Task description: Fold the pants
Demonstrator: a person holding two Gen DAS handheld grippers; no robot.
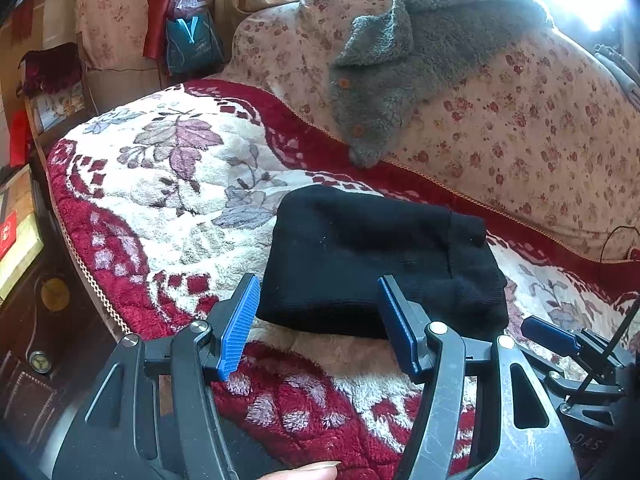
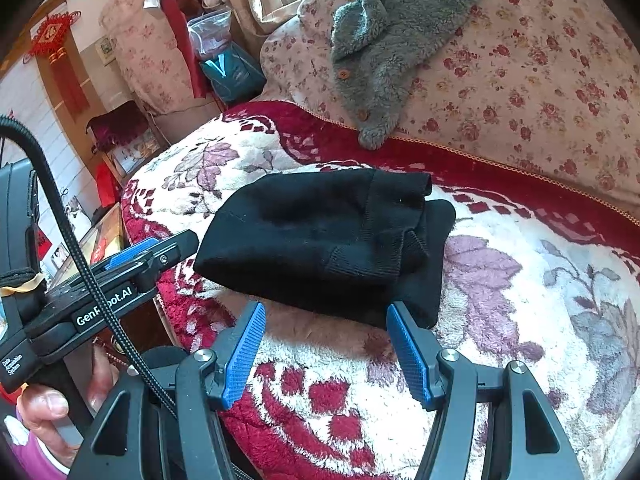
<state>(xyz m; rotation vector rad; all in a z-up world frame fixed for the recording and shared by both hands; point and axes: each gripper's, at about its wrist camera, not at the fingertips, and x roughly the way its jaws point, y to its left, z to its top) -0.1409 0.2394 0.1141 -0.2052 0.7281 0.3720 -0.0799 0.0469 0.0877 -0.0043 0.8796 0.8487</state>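
Observation:
The black knit pants (image 1: 376, 260) lie folded into a compact bundle on the red and cream floral blanket (image 1: 168, 184). They also show in the right wrist view (image 2: 320, 240), cuffs toward the right. My left gripper (image 1: 316, 320) is open and empty, its blue pads just in front of the bundle's near edge. My right gripper (image 2: 326, 344) is open and empty, just short of the bundle's near edge. The right gripper's blue fingers (image 1: 552, 334) show at the right in the left wrist view. The left gripper's body (image 2: 120, 276) shows at the left in the right wrist view.
A grey fleece garment (image 1: 412, 60) drapes over the floral sofa back (image 1: 520, 128); it also shows in the right wrist view (image 2: 392, 40). The blanket's left edge (image 1: 80, 264) drops off beside dark wooden furniture (image 1: 36, 320). Bags (image 1: 192, 36) stand at the back left.

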